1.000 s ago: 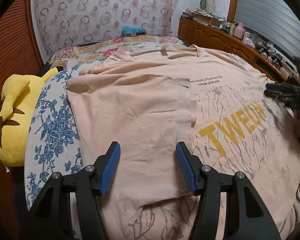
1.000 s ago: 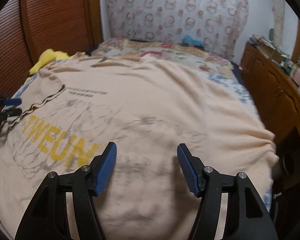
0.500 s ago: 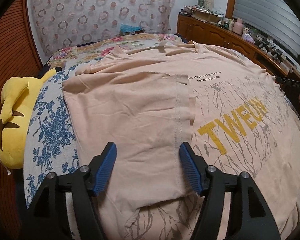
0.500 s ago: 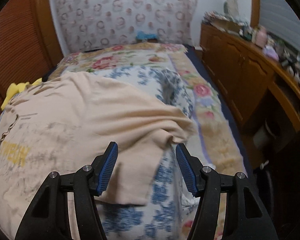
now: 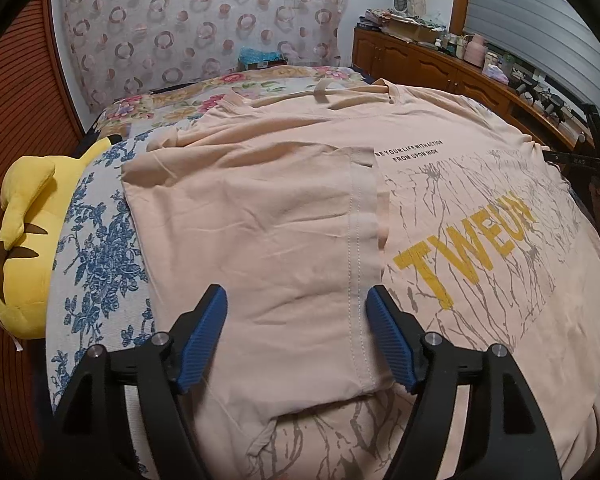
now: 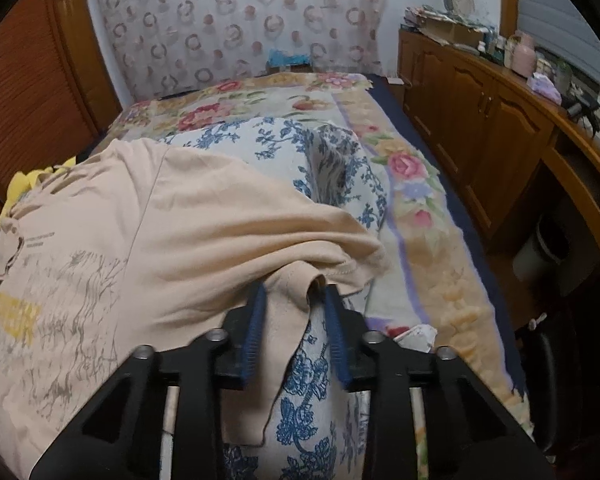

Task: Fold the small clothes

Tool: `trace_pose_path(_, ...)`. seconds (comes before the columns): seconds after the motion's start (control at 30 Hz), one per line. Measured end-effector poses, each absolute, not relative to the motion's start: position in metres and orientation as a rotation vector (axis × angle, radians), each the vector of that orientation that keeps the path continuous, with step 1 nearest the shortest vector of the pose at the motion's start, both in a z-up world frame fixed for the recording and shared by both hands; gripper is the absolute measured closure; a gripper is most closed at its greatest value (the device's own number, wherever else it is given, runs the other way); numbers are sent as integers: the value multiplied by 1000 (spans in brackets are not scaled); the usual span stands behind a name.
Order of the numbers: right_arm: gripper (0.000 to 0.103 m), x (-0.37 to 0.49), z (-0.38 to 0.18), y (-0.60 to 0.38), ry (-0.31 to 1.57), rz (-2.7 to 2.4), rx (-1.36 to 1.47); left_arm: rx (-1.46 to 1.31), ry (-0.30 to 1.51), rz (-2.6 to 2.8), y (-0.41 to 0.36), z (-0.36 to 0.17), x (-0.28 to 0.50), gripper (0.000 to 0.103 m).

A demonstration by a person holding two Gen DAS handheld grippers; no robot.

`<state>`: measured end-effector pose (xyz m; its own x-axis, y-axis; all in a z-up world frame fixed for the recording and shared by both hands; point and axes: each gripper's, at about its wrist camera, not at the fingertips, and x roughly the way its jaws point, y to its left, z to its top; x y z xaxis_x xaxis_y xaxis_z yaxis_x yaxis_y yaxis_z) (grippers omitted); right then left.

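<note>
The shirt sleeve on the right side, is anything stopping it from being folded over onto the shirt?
Nothing visible does. The right gripper has just been closing around the sleeve, and the T-shirt beside it lies bare.

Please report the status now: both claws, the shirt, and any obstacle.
Left claw open above the folded-in sleeve, opening wider. Right claw just closed on the T-shirt right sleeve. Yellow plush toy beside the shirt, not blocking.
</note>
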<state>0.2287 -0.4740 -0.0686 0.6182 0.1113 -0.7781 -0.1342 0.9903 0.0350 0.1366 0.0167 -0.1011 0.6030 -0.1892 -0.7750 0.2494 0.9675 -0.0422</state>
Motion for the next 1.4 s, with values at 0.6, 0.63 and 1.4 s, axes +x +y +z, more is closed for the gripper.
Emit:
trace_pose_path(0.6, 102, 197, -3, -388, 697, 386, -168, -36, 768, -226, 35, -71, 114, 30)
trace_pose_path(0.63, 102, 194, 0, -382, 686, 394, -178, -33, 768, -226, 35, -70, 112, 30)
trace_pose_path(1.4, 101, 234, -68, -460, 849, 105, -114, -14, 767, -271, 9, -71, 102, 30)
